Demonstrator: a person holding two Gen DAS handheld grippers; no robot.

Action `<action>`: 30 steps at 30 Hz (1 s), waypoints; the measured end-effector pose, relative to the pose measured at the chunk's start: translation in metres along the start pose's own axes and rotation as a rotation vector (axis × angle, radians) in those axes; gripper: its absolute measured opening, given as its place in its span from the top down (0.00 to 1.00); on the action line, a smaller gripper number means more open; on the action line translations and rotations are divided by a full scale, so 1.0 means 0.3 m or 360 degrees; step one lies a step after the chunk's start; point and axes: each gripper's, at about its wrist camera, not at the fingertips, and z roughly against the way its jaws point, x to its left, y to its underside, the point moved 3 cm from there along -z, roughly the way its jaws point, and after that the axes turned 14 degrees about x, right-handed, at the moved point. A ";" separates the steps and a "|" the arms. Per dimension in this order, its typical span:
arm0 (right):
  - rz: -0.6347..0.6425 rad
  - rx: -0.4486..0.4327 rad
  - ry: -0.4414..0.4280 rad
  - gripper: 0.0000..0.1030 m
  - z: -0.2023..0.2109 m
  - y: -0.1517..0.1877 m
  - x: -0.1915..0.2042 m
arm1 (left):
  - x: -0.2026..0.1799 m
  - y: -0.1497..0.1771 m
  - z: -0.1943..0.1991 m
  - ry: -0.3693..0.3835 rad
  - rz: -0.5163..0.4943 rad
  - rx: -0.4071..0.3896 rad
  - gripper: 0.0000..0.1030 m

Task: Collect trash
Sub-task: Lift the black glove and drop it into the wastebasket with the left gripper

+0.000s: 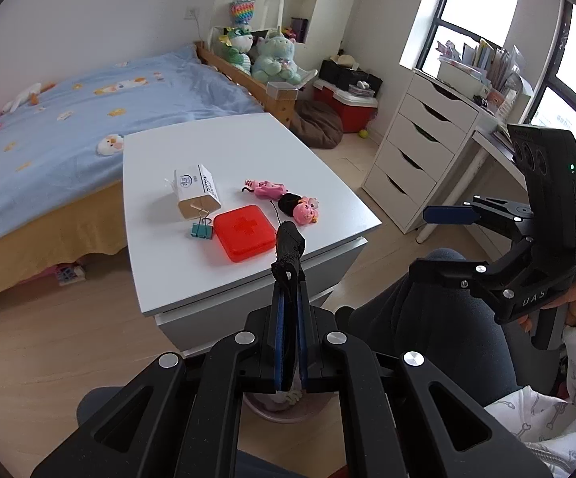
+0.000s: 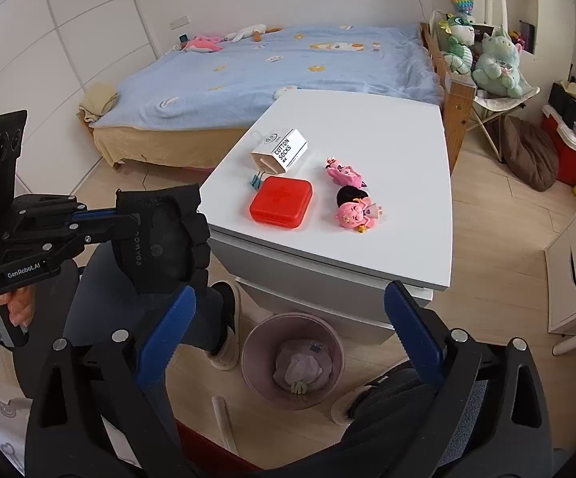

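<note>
The left hand-held gripper (image 2: pixel 128 219) is clenched on a black glove (image 2: pixel 168 239), holding it off the desk's (image 2: pixel 367 127) near-left corner. The right hand-held gripper (image 2: pixel 288 318) is released, its jaws wide and empty above the pink bin (image 2: pixel 256 342) on the floor, where crumpled trash (image 2: pixel 300 370) lies.

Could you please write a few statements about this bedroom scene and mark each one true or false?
1. The left gripper is shut on a black fabric piece. True.
2. The right gripper is shut on a pink toy. False: its jaws are open and empty.
3. The round pink waste bin stands on the floor beside the white table. True.
4. The red plastic case lies in the bin. False: it lies on the table.
</note>
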 end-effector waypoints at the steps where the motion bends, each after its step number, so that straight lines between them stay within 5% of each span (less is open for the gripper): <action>1: -0.0007 -0.0003 0.0006 0.08 0.004 0.001 -0.003 | -0.005 0.000 -0.004 0.0001 -0.0009 0.0006 0.95; 17: -0.0099 -0.0087 0.0039 0.08 0.068 0.005 -0.072 | -0.096 -0.016 -0.038 0.0015 -0.0141 0.0069 0.93; 20: -0.0110 -0.0092 0.0037 0.08 0.071 0.008 -0.080 | -0.106 -0.023 -0.045 0.0025 -0.0160 0.0075 0.70; 22: -0.0112 -0.0094 0.0036 0.08 0.071 0.009 -0.081 | -0.100 -0.028 -0.042 0.0041 -0.0136 0.0043 0.22; 23: -0.0112 -0.0095 0.0037 0.07 0.073 0.009 -0.081 | -0.092 -0.030 -0.039 0.0044 -0.0113 0.0024 0.14; 30: -0.0115 -0.0087 0.0032 0.05 0.061 0.013 -0.081 | -0.048 -0.036 -0.045 -0.0045 -0.0026 0.0005 0.07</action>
